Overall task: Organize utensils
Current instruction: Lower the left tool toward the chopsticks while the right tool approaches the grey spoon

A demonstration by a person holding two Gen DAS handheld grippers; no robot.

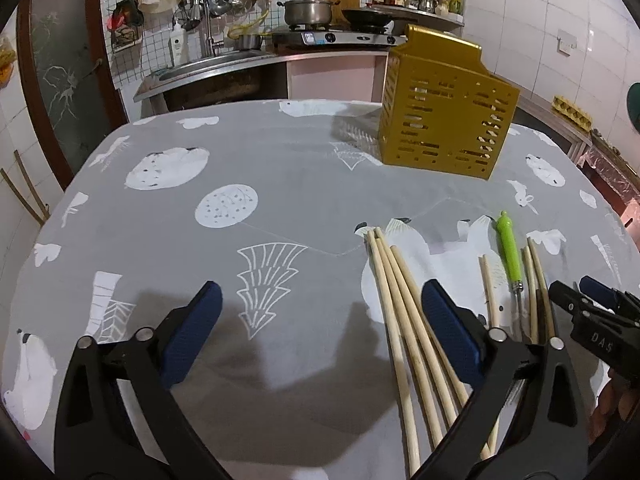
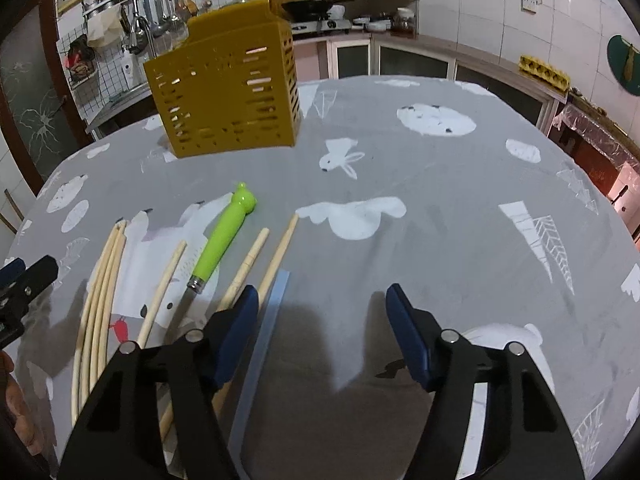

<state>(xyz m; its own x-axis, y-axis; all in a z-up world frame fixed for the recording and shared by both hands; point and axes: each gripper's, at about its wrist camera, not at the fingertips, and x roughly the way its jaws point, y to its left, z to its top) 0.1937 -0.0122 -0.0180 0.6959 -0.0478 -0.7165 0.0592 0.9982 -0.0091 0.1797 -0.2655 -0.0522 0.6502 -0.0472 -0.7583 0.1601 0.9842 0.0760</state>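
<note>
Left gripper (image 1: 320, 332), lower centre of its view: jaws wide apart, nothing between them, hovering over the grey printed tablecloth (image 1: 280, 184). Right gripper (image 2: 320, 328), likewise spread and holding nothing. Loose wooden chopsticks (image 1: 400, 300) lie in the lower right of the left view, one bunch passing under the left gripper's right finger. A green-handled utensil (image 2: 224, 236) lies among them, centre-left of the right view. Yellow slotted utensil holder (image 1: 444, 116) stands upright, upper right of the left view, well apart from the chopsticks.

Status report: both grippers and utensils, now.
Left gripper open, right gripper open, both empty. Wooden chopsticks, green-handled utensil loose on cloth. Yellow slotted holder upright, unobstructed.
</note>
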